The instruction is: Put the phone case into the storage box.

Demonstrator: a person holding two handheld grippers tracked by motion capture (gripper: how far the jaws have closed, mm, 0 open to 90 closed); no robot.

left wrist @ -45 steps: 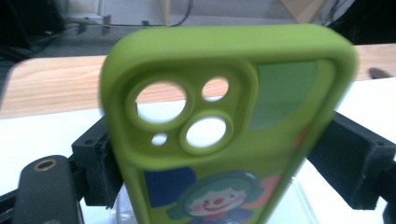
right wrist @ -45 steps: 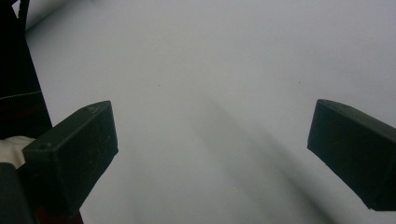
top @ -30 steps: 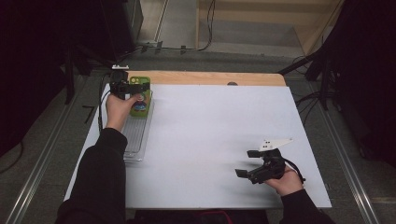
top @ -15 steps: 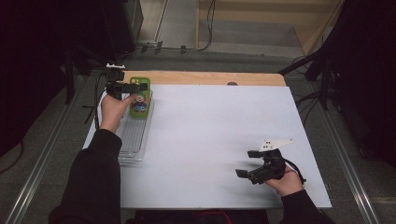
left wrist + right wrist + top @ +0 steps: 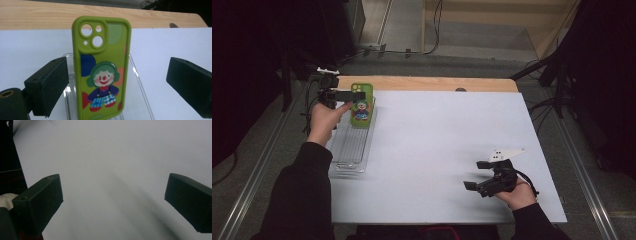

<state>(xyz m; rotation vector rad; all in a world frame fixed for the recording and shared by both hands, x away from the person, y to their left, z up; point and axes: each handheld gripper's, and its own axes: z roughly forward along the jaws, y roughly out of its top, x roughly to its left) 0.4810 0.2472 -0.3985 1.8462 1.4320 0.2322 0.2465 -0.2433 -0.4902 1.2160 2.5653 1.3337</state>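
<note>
Green clown phone case (image 5: 101, 68) propped at far end of clear tray (image 5: 350, 150) (leaning, likely for easy grabbing); left gripper (image 5: 117, 82) wide open around it, right gripper (image 5: 486, 176) idle, wide.

No readable text, label or number anywhere.

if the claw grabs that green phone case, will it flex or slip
The green clown-print phone case looks like soft, empty rubbery material with open camera holes, so it probably flexes and weighs little. Its matte skin should grip well. Leaning on the clear plastic tray, it may topple when the open left claw nudges it.
</note>
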